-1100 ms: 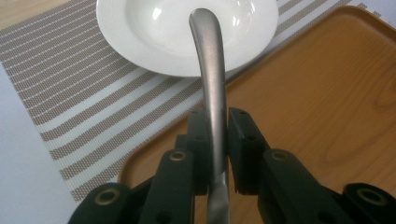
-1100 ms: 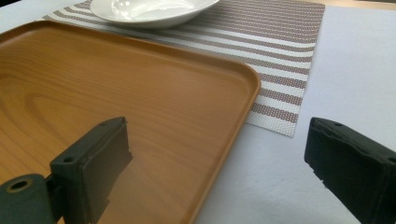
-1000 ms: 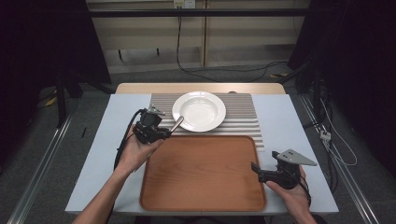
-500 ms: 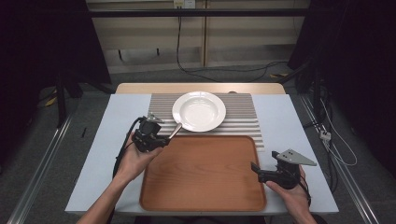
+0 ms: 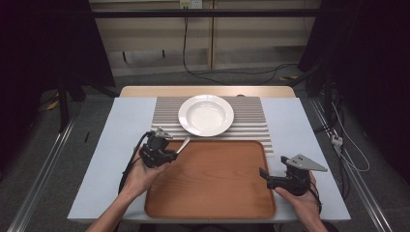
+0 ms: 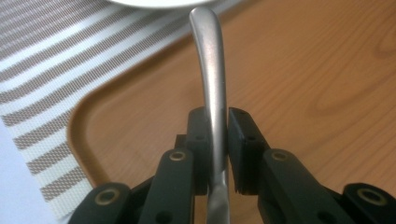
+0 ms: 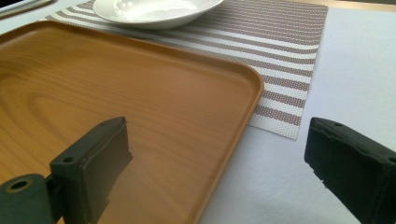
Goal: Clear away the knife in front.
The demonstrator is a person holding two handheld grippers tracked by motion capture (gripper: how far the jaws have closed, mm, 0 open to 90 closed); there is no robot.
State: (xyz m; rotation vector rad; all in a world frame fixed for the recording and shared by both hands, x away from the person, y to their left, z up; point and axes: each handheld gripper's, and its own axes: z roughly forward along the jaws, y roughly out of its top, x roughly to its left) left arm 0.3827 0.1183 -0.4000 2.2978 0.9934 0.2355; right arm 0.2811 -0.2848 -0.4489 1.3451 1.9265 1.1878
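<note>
— High view first: where was the left gripper?

— Left of centre in the frame, held over the upper left corner of the wooden tray. A metal utensil handle stuck out of it toward the upper right, pointing at the white plate.

— Was it clamped on that handle?

— Yes. In the left gripper view the two black jaws were pressed against both sides of the handle, which rose up the middle of the frame and curved at its tip near the top edge. Which utensil it was I could not tell; its working end was hidden below the jaws.

— What lay under it?

— The tray's rounded corner, with the striped placemat at the left of that frame.

— And the right gripper?

— At the lower right of the high view, beside the tray's right edge, with a grey three-cornered plate on top. In the right gripper view its jaws stood wide apart with nothing between them, one over the tray, the other over the pale table.

— The plate?

— Empty, in the upper middle of the high view, sitting on the placemat just above the tray. The right gripper view showed it at the top of the frame.
</note>
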